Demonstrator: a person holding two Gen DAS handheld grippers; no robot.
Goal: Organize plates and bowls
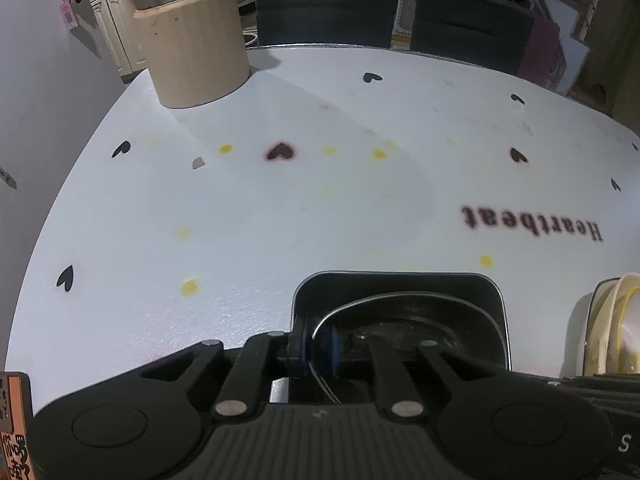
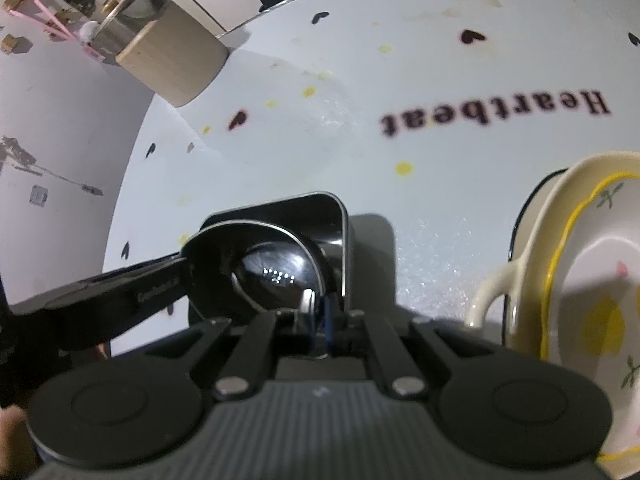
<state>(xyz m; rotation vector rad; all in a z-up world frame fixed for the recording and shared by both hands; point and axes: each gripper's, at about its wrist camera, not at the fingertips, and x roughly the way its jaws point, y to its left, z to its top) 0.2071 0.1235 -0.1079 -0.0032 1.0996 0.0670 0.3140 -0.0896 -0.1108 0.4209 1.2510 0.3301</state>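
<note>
A round black bowl [image 1: 404, 320] sits inside a black square dish [image 1: 400, 284] on the white table. My left gripper [image 1: 320, 354] is shut on the bowl's near rim. In the right wrist view my right gripper [image 2: 320, 320] is shut on the rim of the same black bowl [image 2: 256, 264], inside the square dish [image 2: 336, 216]. The left gripper's finger [image 2: 132, 292] reaches the bowl's left rim. A stack of cream dishes with yellow trim [image 2: 592, 264] stands to the right, the lowest one with a handle [image 2: 492, 292]. The stack also shows at the right edge of the left wrist view [image 1: 612, 328].
A tan cylindrical stand with a metal pot on it [image 1: 192, 40] stands at the table's far left corner; it also shows in the right wrist view [image 2: 172, 60]. Two dark chairs [image 1: 328, 4] stand behind the far edge. The tablecloth [image 1: 280, 208] has hearts and the word "Heartbeat".
</note>
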